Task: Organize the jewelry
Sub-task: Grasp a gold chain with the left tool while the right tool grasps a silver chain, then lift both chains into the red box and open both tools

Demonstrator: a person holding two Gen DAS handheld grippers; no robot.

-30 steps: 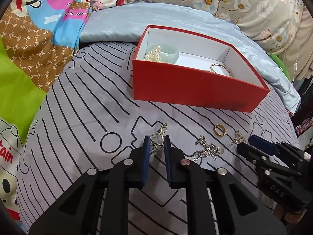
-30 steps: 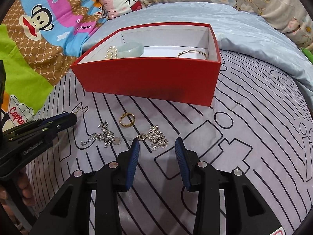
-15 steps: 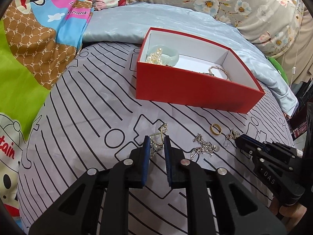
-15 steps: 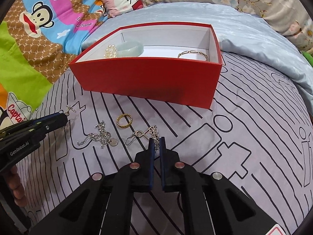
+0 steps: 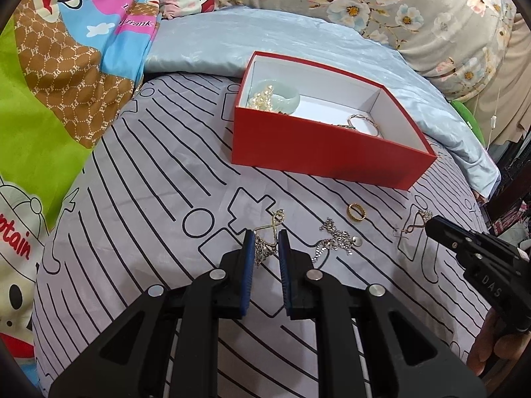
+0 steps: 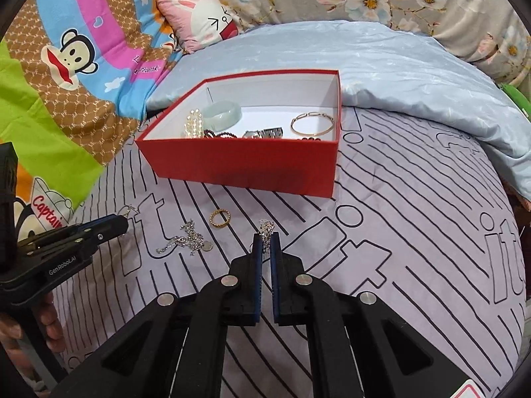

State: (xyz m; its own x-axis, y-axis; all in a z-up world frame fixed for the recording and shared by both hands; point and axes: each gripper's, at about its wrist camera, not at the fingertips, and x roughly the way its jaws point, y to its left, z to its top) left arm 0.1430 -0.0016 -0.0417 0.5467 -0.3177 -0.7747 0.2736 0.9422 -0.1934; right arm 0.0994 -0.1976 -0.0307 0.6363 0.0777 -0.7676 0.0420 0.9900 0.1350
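left wrist view: the left gripper [image 5: 267,243] has its fingers clenched on a gold infinity chain [image 5: 269,232], which rests low over the bed [image 5: 139,179]. the red box [image 5: 325,154] sits just beyond. a gold ring [image 5: 356,212] and a silver chain [image 5: 335,238] lie loose nearby.

right wrist view: the right gripper [image 6: 266,240] has just been closing, and its fingers now pinch a silver flower bracelet [image 6: 265,229]. to do this well, carry the bracelet high over the box's near wall, letting go only above a bare patch beside the gold bangle [image 6: 312,122].
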